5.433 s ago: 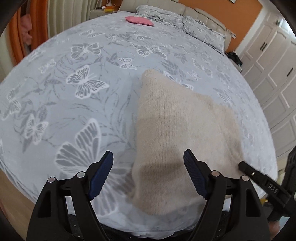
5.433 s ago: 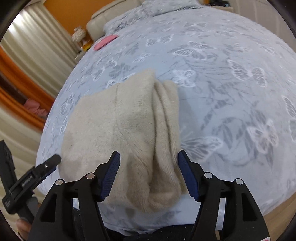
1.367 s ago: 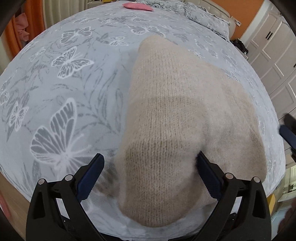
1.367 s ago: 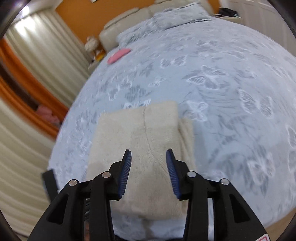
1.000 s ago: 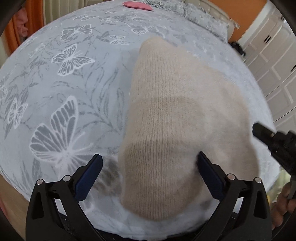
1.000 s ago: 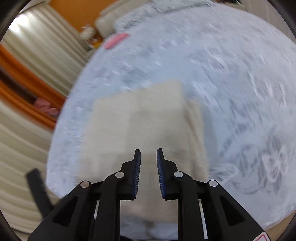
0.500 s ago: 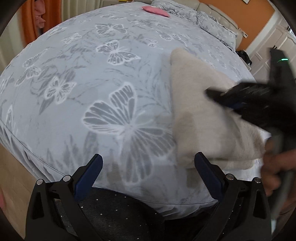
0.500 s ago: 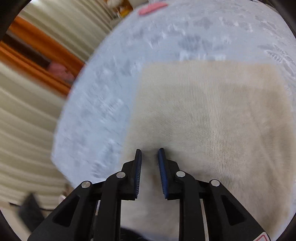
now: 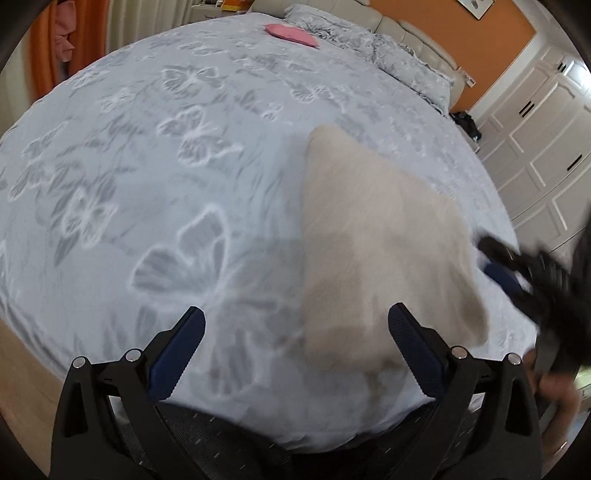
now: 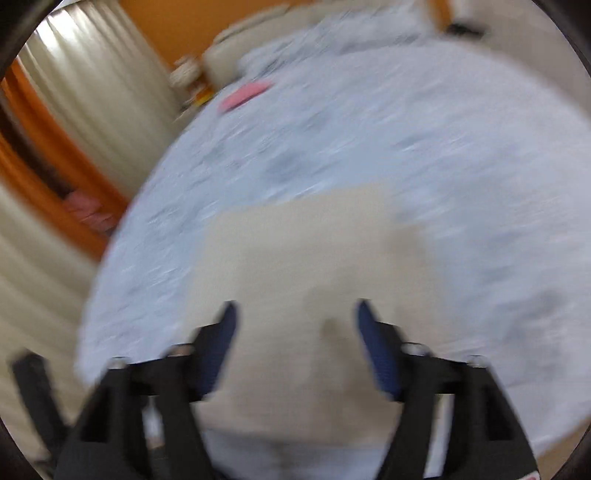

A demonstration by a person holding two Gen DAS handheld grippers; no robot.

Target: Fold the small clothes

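The bed (image 9: 155,155) filled most of the room, its pale grey cover printed with butterflies, and white wardrobes (image 9: 546,147) stood along the far right wall. The folded beige sweater (image 9: 373,251) lay flat near the bed's foot edge, a neat squarish bundle on the cover. Pillows (image 9: 402,62) were heaped at the headboard, and a small pink item (image 9: 291,32) lay well apart from the sweater, up near them. The left claw (image 9: 295,350) hung over the bed's edge with its jaws spread wide, gripping nothing, the sweater's near corner between its blue pads. The right claw (image 10: 295,343), blurred, was also spread wide above the sweater's near edge and empty.
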